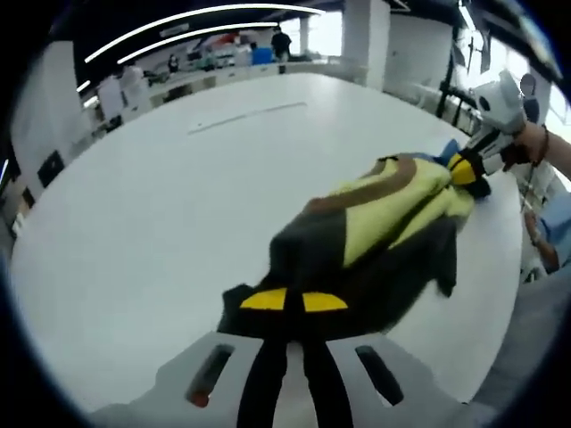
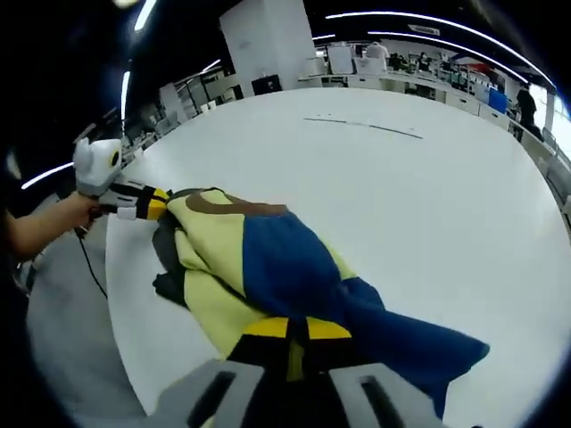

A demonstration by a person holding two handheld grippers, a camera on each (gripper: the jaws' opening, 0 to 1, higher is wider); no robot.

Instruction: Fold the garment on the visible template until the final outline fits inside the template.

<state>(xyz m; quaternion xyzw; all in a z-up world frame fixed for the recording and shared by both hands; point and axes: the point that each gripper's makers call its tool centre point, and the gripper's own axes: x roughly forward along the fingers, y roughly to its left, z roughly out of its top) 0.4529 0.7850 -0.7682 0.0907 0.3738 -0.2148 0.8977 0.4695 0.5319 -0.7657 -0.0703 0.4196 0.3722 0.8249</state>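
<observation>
A crumpled garment (image 1: 384,218) in yellow, brown, dark grey and blue lies bunched on the white table (image 1: 161,223), close to its edge. In the left gripper view my left gripper (image 1: 294,301) is shut on the garment's dark near edge. At the garment's far end my right gripper (image 1: 466,168) pinches the cloth, held by a hand (image 1: 535,143). In the right gripper view the garment (image 2: 277,259) shows its blue and yellow side. There my right gripper (image 2: 299,328) is shut on its near yellow edge, and my left gripper (image 2: 152,203) grips the far end.
A thin dark line (image 1: 250,116) is marked on the table beyond the garment, seen also as a line (image 2: 361,125) in the right gripper view. The table edge (image 2: 120,294) runs close beside the garment. Desks, a white pillar (image 2: 268,40) and people stand far behind.
</observation>
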